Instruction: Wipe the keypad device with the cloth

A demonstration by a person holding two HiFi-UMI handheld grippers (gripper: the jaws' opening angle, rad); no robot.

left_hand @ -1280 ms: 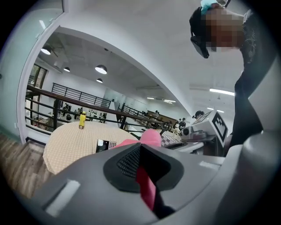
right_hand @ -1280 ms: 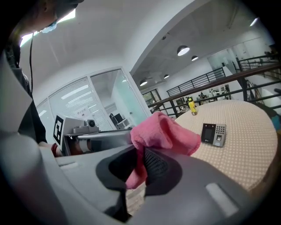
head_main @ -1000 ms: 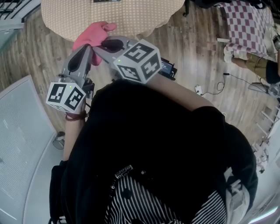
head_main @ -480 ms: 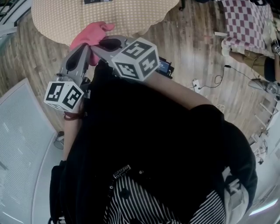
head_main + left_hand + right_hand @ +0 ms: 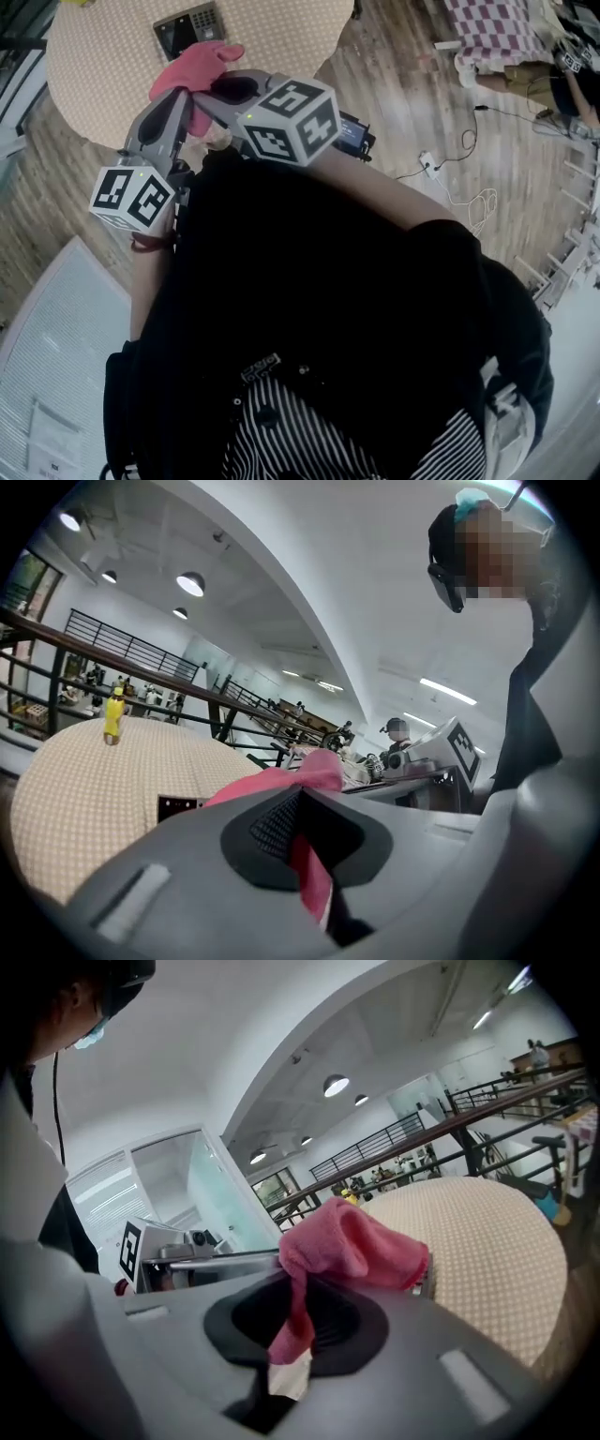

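Moved up to the table [image 5: 103, 84] since a second ago, bringing the keypad device [image 5: 190, 31] into view. Left gripper [image 5: 309, 874] and right gripper [image 5: 286, 1330] both clamped on the pink cloth [image 5: 192, 70]. Device straight ahead, just past the cloth, about equal reach either side.

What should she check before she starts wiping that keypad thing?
1. Cloth gripped: ok. The left tongs and right tongs are both shut on it.
2. Keypad in sight: ok. It lies on the table.
3. Spare cloth to wipe with: ok. A bunch sticks out past both tongs.
4. Cloth on keypad: not ok. It is held in the air, short of the keypad.
5. Keypad fixed down: cannot tell.
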